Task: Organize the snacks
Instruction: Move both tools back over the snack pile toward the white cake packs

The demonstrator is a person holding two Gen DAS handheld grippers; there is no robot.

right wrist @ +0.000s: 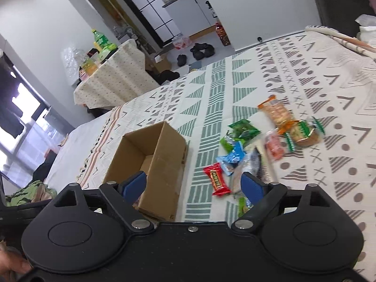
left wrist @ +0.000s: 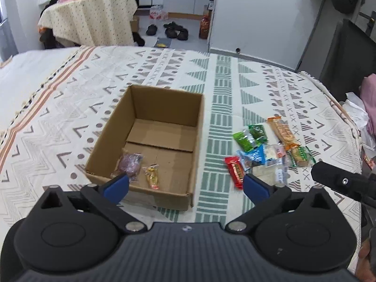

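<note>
An open cardboard box (left wrist: pixel 164 108) stands on the patterned bedspread; it also shows in the right wrist view (right wrist: pixel 162 164). Inside lie a purple snack (left wrist: pixel 130 163) and a small yellow snack (left wrist: pixel 152 177). To its right is a pile of snacks: a red bar (left wrist: pixel 236 170) (right wrist: pixel 217 181), blue packet (left wrist: pixel 255 156) (right wrist: pixel 231 156), green packets (left wrist: pixel 251 136) (right wrist: pixel 242 129), orange cracker pack (left wrist: pixel 282 129) (right wrist: pixel 276 114). My left gripper (left wrist: pixel 185 185) is open and empty over the box's near edge. My right gripper (right wrist: pixel 192 185) is open and empty, near the red bar; its body shows in the left wrist view (left wrist: pixel 340 181).
The bedspread (left wrist: pixel 235 82) covers a bed. Beyond it stand a cloth-covered table (left wrist: pixel 89 16) with bottles, shoes (left wrist: pixel 174 30) on the floor and a white wall. Pink cloth (left wrist: pixel 369 98) lies at the bed's right edge.
</note>
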